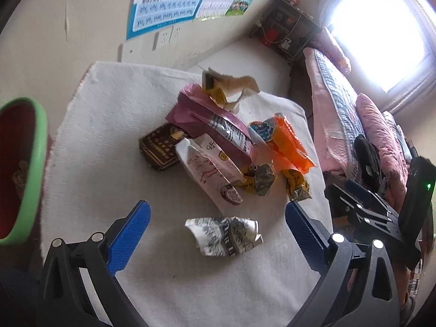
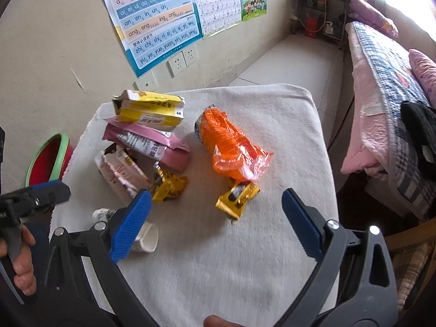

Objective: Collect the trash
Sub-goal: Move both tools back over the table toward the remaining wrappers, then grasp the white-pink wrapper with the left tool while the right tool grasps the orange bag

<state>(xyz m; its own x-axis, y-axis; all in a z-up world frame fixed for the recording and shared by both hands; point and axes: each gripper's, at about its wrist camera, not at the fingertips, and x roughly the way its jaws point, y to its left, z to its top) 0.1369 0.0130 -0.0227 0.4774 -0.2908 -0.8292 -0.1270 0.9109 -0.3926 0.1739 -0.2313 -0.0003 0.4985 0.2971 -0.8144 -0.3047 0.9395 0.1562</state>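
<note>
Blue ribbed pads front both tools, and both stand spread wide with nothing between them. From the left wrist view, the left gripper (image 1: pixel 218 215) hovers over the white fleecy cloth covering the table (image 1: pixel 109 114), and a crumpled white paper wrapper with grey-black print (image 1: pixel 223 235) lies right in the gap between its two fingers, slightly below the tips, not touched by either pad. Beyond it sits the heap of trash: a long white-and-pink snack pouch (image 1: pixel 209 171) pointing toward the gripper, a dark brown flat box with gold print (image 1: pixel 159 150) to its left, a mauve foil bag with a silver striped panel (image 1: pixel 212 125) behind it, and a torn-open yellow cardboard box (image 1: pixel 226 87) at the far end. An orange crinkled plastic bag (image 1: pixel 286 141) lies to the right of the heap, with two small yellow-and-black candy wrappers (image 1: pixel 261 181) near its lower end. A red bin with a green rim (image 1: pixel 24 169) stands off the table's left edge.

From the right wrist view, the right gripper (image 2: pixel 216 204) hangs over the near middle of the table, equally wide apart. One small yellow candy wrapper (image 2: pixel 238 199) lies just ahead, between the fingertips' lines and closer to the middle; the orange bag (image 2: pixel 234 147) is just beyond it. The crumpled white wrapper (image 2: pixel 144 237) is partly hidden behind the left finger. The left gripper (image 2: pixel 51 190) shows at the left edge.
</note>
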